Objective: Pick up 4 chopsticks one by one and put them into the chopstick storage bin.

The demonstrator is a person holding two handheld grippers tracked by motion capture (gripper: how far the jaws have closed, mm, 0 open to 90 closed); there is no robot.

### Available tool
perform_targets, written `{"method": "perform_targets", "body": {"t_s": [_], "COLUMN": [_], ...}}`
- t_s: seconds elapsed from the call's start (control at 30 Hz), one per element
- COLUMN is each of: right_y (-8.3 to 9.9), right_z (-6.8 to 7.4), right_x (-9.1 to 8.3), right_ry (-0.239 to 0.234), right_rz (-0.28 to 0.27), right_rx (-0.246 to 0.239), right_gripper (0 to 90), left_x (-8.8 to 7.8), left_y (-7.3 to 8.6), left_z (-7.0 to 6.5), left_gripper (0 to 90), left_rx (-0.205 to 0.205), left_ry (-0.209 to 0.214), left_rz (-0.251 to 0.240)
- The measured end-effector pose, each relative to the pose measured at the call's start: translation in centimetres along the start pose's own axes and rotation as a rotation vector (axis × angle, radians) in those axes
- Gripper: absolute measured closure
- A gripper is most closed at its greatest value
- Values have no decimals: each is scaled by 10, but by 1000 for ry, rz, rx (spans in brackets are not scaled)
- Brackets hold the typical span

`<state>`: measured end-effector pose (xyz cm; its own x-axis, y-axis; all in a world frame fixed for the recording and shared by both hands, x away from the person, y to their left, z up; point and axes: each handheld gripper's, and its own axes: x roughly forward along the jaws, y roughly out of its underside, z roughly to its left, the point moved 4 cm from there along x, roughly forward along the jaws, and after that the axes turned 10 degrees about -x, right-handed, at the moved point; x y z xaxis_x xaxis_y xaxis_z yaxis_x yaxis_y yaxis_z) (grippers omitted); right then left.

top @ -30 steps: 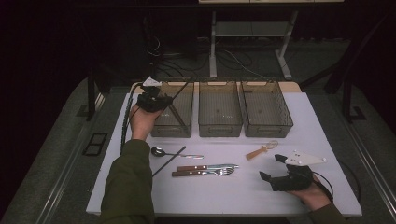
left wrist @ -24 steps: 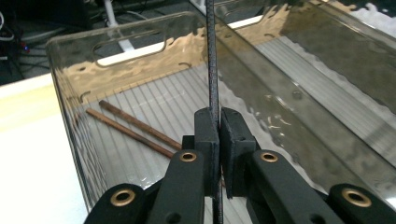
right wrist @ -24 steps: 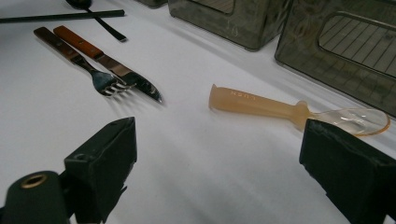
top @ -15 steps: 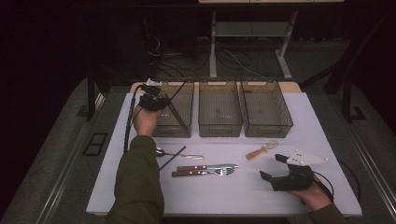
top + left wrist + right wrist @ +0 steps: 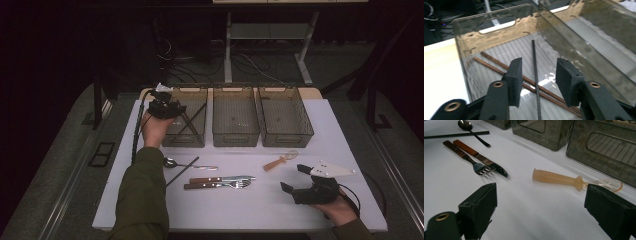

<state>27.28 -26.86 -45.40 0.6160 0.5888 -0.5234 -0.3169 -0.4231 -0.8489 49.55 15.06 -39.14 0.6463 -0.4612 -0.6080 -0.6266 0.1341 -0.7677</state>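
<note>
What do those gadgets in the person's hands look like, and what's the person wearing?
Both are black two-jaw tools with flat black pads and brass-coloured rivets. The left gripper trails a black cable; the right gripper carries a grey three-cornered plate. The sleeve is olive green.

- This looks like a lab or test room set up for recording, not a home or a kitchen.
- A white table [image 5: 150, 210] stands alone on a grey floor [image 5: 65, 165], with darkness around it.
- At twelve o'clock beyond the table, loose cables [image 5: 175, 60] lie on the floor near the metal legs of a desk frame [image 5: 228, 45].
- Along the far edge of the table three matching clear bins [image 5: 285, 141] sit in a tidy row.
- Cutlery [image 5: 220, 181] lies laid out in the middle, like test items.
- At nine o'clock a dark stand [image 5: 96, 100] rises beside the table; at three o'clock, another dark post [image 5: 371, 95].
</note>
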Motion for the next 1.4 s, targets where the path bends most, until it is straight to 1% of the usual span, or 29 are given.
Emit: {"method": "perform_targets", "body": {"t_s": [0.07, 0.13, 0.17, 0.2, 0.27, 0.33, 0.43, 0.47, 0.6, 0.67, 0.77, 0.83, 0.93, 0.97, 1.0, 1.07, 1.1, 1.13, 1.2, 1.23, 1.3, 1.37, 1.4], "right_y": [0, 1, 1, 1, 1, 1, 1, 1, 1, 1, 1, 1, 1, 1, 1, 1, 1, 1, 1, 1, 2, 2, 2], "right_z": [1, 1, 1, 2, 3, 3, 3, 3, 2, 2, 1, 2, 3, 3, 3, 3, 3, 2, 2, 2, 2, 2, 2], "right_x": [0, 2, 3, 3, 4, 4, 3, 3, 4, 4, 4, 4, 4, 4, 4, 4, 5, 5, 5, 4, 4, 4, 5], "right_ry": [-5, -6, -7, -11, -14, -13, -12, -13, -11, -13, -11, -9, -11, -10, -9, -8, -8, -8, -7, -7, -6, -6, -6], "right_rz": [6, 8, 9, 12, 13, 15, 13, 12, 14, 13, 18, 14, 17, 17, 18, 17, 19, 21, 22, 22, 21, 23, 23], "right_rx": [-3, 1, -1, 1, -5, -4, -1, -1, 0, 1, -4, -1, -4, -5, -3, -1, -5, -6, -4, -3, -5, -5, -4], "right_gripper": [113, 113, 113, 113, 113, 113, 113, 113, 113, 113, 113, 113, 113, 113, 113, 113, 113, 113, 113, 113, 113, 113, 113], "left_x": [-4, -8, -11, -14, -18, -23, -29, -32, -44, -51, -60, -66, -73, -75, -77, -82, -84, -86, -90, -90, -92, -95, -96], "left_y": [-1, -2, -2, -3, -2, 0, 4, 6, 15, 19, 28, 35, 44, 47, 50, 57, 60, 64, 73, 78, 86, 95, 98], "left_z": [-3, -7, -8, -10, -14, -18, -24, -26, -33, -36, -39, -41, -43, -43, -45, -47, -48, -49, -49, -50, -49, -48, -49], "left_gripper": [526, 488, 474, 465, 442, 422, 390, 377, 342, 325, 304, 288, 271, 264, 259, 242, 231, 223, 222, 222, 222, 222, 222], "left_rx": [13, 2, 14, 29, 34, 42, 49, 60, 72, 90, 91, 104, 105, 110, 104, 112, 118, 112, 119, 111, 109, 122, 113], "left_ry": [7, 35, 41, 38, 54, 65, 89, 96, 116, 105, 117, 114, 133, 134, 138, 146, 148, 150, 152, 154, 151, 146, 148], "left_rz": [0, -2, -1, -4, -7, -20, -16, 1, -2, 6, 3, -4, -2, 0, -9, -6, -5, -13, -9, -10, -6, 0, -7]}}
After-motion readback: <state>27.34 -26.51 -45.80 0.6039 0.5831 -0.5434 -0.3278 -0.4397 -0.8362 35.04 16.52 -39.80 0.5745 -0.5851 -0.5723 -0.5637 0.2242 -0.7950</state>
